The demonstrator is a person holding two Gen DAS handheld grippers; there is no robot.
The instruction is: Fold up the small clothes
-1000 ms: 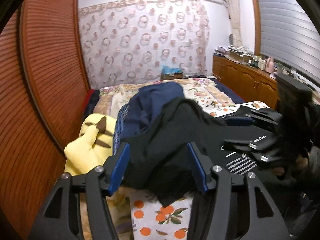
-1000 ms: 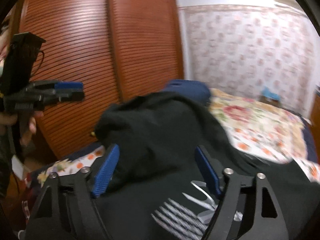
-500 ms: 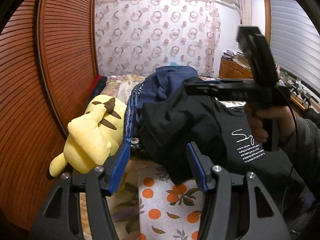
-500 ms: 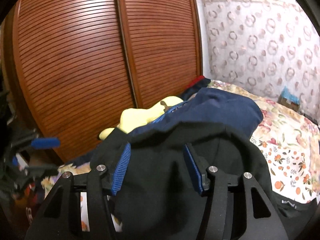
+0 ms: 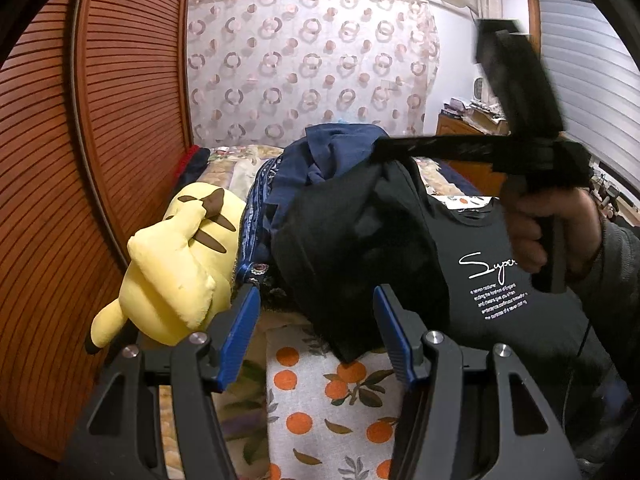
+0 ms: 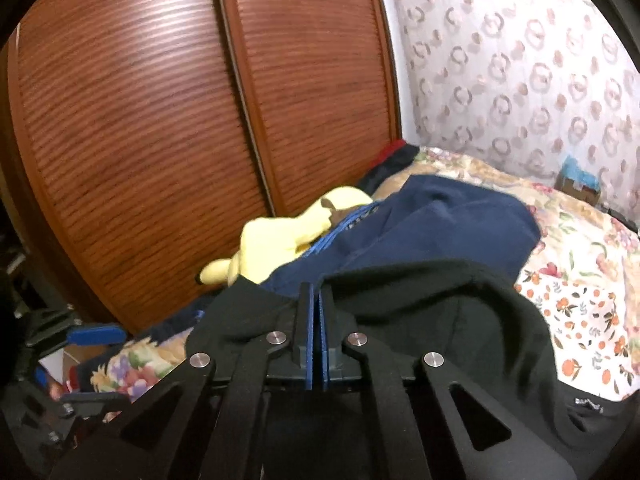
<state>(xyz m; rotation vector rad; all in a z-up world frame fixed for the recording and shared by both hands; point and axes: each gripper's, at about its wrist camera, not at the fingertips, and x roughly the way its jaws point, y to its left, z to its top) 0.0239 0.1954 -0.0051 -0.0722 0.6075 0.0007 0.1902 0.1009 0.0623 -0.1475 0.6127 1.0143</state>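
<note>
A black T-shirt (image 5: 480,248) with white print lies on the bed, its left part bunched up over a navy garment (image 5: 328,160). My right gripper (image 5: 380,152), held by a hand, reaches in from the right and is shut on the raised edge of the black T-shirt (image 6: 440,320). In the right wrist view the right gripper (image 6: 316,292) has its blue pads pressed together with that black fabric at their tip. My left gripper (image 5: 316,312) stands open low over the bed. A hanging corner of the shirt lies between its fingers, and the pads do not press on it.
A yellow plush toy (image 5: 180,248) lies left of the clothes, against the brown slatted wardrobe doors (image 5: 100,120). The bedspread (image 5: 320,400) has an orange-fruit print. A wooden dresser (image 5: 460,128) with small items stands at the far right, and a patterned curtain hangs behind the bed.
The right gripper's jaws went from wide apart to shut on the black shirt's edge after moving left over the pile. The left gripper sank slightly, then held still.
</note>
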